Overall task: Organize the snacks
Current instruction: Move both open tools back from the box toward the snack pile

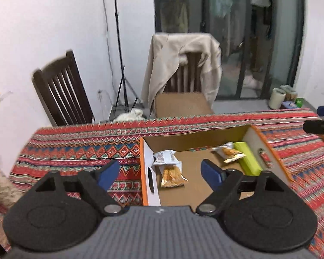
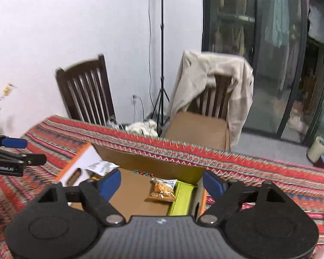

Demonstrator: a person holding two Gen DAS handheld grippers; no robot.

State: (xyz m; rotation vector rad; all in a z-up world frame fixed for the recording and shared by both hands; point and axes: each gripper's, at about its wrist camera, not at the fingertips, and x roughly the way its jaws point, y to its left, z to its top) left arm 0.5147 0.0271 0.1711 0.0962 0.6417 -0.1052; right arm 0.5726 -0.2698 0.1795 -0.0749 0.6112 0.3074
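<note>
Your left gripper (image 1: pixel 159 173) hangs above the near left part of the cardboard box (image 1: pixel 267 149), angled downward, its blue-padded fingers (image 1: pixel 109 173) spread wide with nothing between them. Your right gripper (image 2: pixel 162 183) is held the same way over the box's right part, tilted down, fingers (image 2: pixel 110 183) also well apart and empty.

The box sits on the table (image 1: pixel 75 151), which is covered by a red patterned cloth. Inside it, a snack packet (image 1: pixel 169 169) with a white top and orange contents leans by the left wall, a second orange packet (image 2: pixel 162 191) lies near the right wall, and a green bar-shaped pack (image 2: pixel 182 197) lies just beside that packet, along the right wall.

In the right wrist view, the side of your left gripper carries white lettering that seems to read "GenRobot.AI". The print on the packets is too blurred to read.
</note>
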